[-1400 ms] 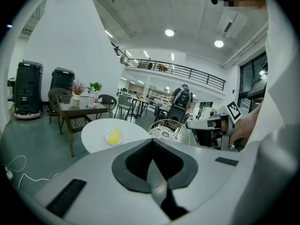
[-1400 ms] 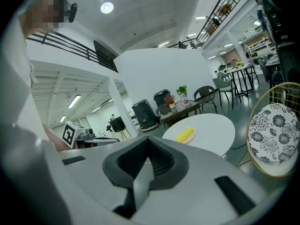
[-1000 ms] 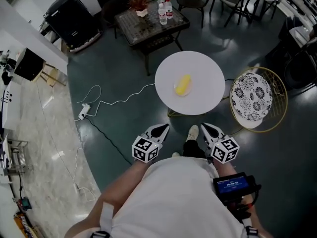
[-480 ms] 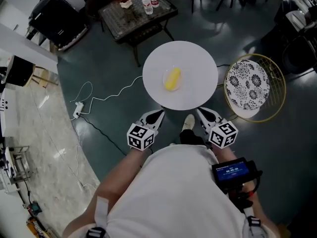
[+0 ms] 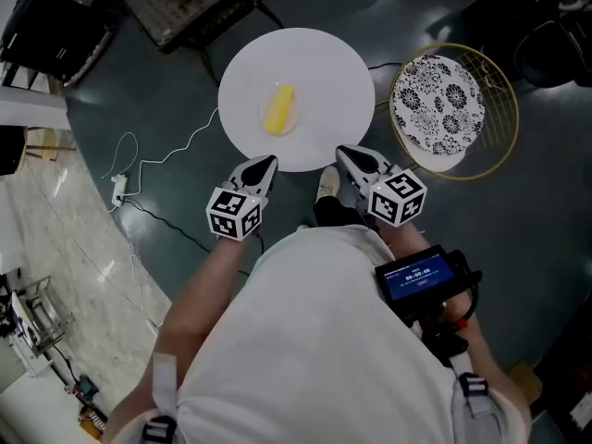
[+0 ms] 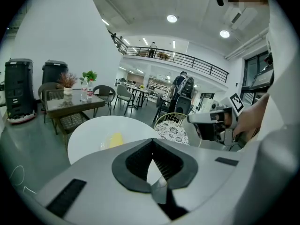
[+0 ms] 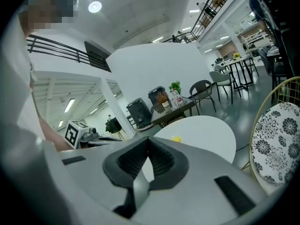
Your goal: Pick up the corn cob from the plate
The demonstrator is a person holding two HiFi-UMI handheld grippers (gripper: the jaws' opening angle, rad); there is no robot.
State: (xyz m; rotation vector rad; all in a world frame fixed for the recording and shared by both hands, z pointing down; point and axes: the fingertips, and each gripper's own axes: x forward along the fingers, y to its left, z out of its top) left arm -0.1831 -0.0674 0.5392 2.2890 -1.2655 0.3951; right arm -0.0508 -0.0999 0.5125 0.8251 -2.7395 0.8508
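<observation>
Left gripper: the left gripper (image 5: 264, 165) is clenched on nothing, its jaws pressed together, tips at the near rim of the worktop.
Right gripper: the right gripper (image 5: 346, 154) is clamped tight and empty too, side by side with the left one.
Corn cob: the short yellow corn cob (image 5: 279, 109) lies ahead of both grippers, closer to the left gripper's line, touching neither.
Plate: a small clear plate (image 6: 104, 144) sits under the cob, faint and hard to make out.
Worktop: the round white worktop (image 5: 324, 72) carries only the plate and cob.
Chair: a gold wire chair with a black-and-white flowered seat (image 5: 435, 104) stands off the right gripper's outer side.
Cable: a thin white cable (image 5: 176, 151) trails over the dark floor off the left gripper's outer side.
</observation>
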